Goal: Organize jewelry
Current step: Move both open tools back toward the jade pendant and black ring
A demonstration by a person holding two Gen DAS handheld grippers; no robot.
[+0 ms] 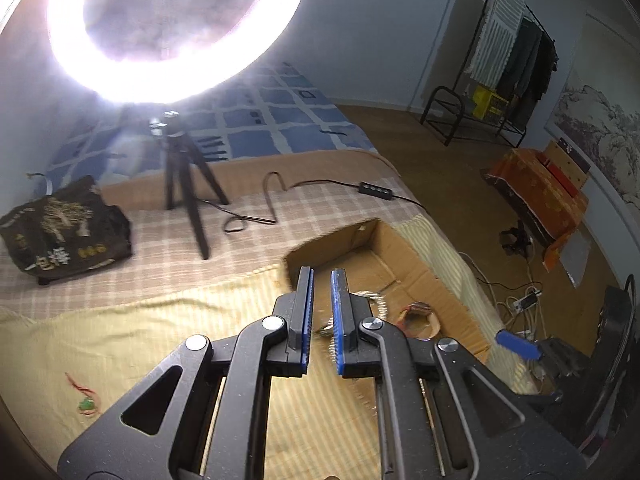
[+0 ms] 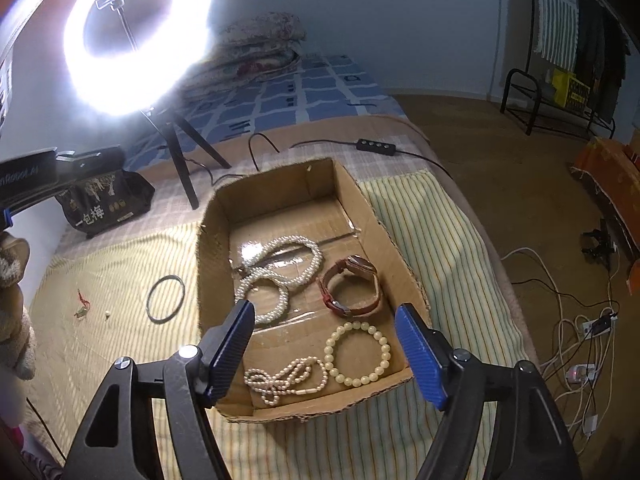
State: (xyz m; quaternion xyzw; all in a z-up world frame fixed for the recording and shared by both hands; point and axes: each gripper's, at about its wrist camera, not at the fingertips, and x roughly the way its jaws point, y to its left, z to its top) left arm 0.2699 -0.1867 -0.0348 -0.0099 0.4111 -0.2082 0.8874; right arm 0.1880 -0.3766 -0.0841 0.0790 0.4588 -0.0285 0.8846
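Observation:
A cardboard box [image 2: 212, 264] lies on the striped yellow cloth. Inside it are a long pearl necklace [image 2: 298, 258], a pearl bracelet [image 2: 260, 304], a brown leather watch [image 2: 354, 280], a pale bead bracelet [image 2: 358, 354] and a small pearl strand [image 2: 284, 380]. My right gripper [image 2: 326, 310] hangs open above the box's near end, holding nothing. My left gripper [image 1: 322, 272] is shut at the box's [image 1: 384, 248] left wall, and nothing shows clearly between its pads. A black ring [image 2: 166, 298] and a red cord with a green charm [image 2: 82, 306] lie on the cloth left of the box.
A bright ring light on a tripod [image 2: 180, 160] stands behind the box, its cable and switch [image 2: 374, 146] trailing across the bed. A black printed bag [image 2: 104, 200] sits at back left. Something fuzzy and brown [image 2: 12, 280] is at the left edge. Cables [image 2: 580, 344] litter the floor at right.

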